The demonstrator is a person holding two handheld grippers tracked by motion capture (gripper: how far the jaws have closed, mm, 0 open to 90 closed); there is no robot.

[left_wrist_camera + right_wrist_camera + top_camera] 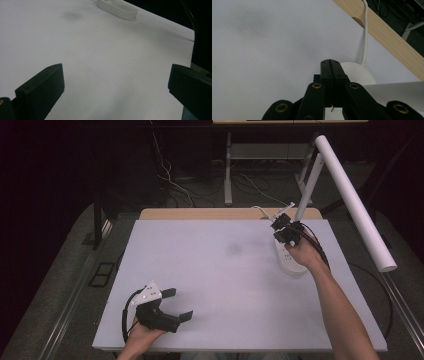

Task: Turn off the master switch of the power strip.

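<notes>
A white power strip (292,260) lies on the right side of the white table (210,270), and its white cable (365,32) runs off over the wooden back edge (387,32). My right gripper (281,224) hovers over the strip's far end with its jaws pressed flat together; in the right gripper view (331,62) the strip's rounded end (359,72) sits just beyond them. Whether anything thin is pinched between them I cannot make out. My left gripper (181,303) rests near the front left of the table, open and holding nothing. The left gripper view (117,82) has the strip (117,8) far off.
A long white tube (355,202) slants above the table's right edge, with a thinner white rod (310,182) standing behind the strip. A faint grey smudge (233,249) marks the table's middle. Cables and desk legs lie on the floor beyond the back edge.
</notes>
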